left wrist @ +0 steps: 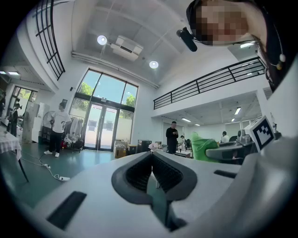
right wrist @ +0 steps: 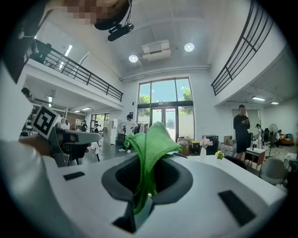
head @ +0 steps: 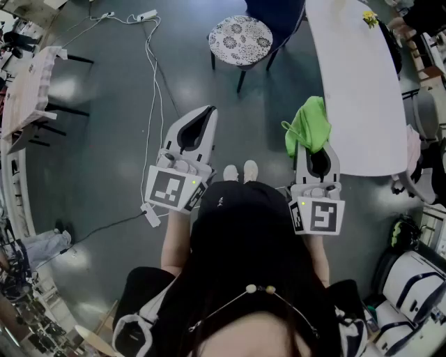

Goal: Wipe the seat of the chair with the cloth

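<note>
A chair with a black-and-white patterned round seat stands on the floor ahead of me, beyond both grippers. My right gripper is shut on a green cloth, which bunches up above its jaws; in the right gripper view the green cloth hangs pinched between them. My left gripper is shut with nothing in it, its dark pads meeting. Both grippers are held at waist height, well short of the chair.
A long white table runs along the right, with a small yellow flower at its far end. White cables trail over the grey floor on the left. Another table stands at far left. Several people stand in the distance.
</note>
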The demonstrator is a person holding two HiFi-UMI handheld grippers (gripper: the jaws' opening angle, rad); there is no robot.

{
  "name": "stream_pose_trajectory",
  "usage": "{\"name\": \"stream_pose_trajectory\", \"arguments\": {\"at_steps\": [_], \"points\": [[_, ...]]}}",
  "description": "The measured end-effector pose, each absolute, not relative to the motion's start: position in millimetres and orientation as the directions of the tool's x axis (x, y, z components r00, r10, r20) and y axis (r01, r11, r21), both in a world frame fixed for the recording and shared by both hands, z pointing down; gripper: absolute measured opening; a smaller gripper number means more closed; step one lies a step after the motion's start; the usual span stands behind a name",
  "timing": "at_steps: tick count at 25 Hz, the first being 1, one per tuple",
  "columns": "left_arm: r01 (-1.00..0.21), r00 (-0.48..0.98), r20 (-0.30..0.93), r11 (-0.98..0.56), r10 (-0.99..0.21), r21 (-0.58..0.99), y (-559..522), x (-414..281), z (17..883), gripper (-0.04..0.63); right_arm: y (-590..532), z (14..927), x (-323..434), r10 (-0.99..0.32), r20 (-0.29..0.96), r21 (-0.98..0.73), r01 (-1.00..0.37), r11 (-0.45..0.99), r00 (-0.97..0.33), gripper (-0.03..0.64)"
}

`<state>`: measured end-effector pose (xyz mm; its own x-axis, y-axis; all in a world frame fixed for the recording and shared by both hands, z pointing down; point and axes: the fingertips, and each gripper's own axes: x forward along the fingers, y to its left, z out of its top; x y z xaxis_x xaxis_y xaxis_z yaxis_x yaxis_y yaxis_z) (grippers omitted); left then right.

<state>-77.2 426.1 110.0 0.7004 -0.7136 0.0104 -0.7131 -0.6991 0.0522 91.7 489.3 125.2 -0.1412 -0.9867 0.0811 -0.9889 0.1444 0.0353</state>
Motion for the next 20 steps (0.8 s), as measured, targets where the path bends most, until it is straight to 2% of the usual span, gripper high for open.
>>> {"name": "stream_pose_trajectory", "arguments": {"at_steps": [13, 20], "points": [[-0.713, 0.701, 0.024, -0.700, -0.713, 0.047, 429.7, -60.7, 110.7, 0.005, 488.4, 126.1, 111.3, -0.986, 0.088, 0.030, -0.989, 0.143, -0.139, 0.049], [-0.720, 0.694, 0.037, -0.694, -0.719, 0.024, 425.3, -41.8, 110.0, 0.005, 481.1, 133.4, 123.5, -0.970, 0.127, 0.013, -0.978, 0.209, -0.206, 0.051]]}}
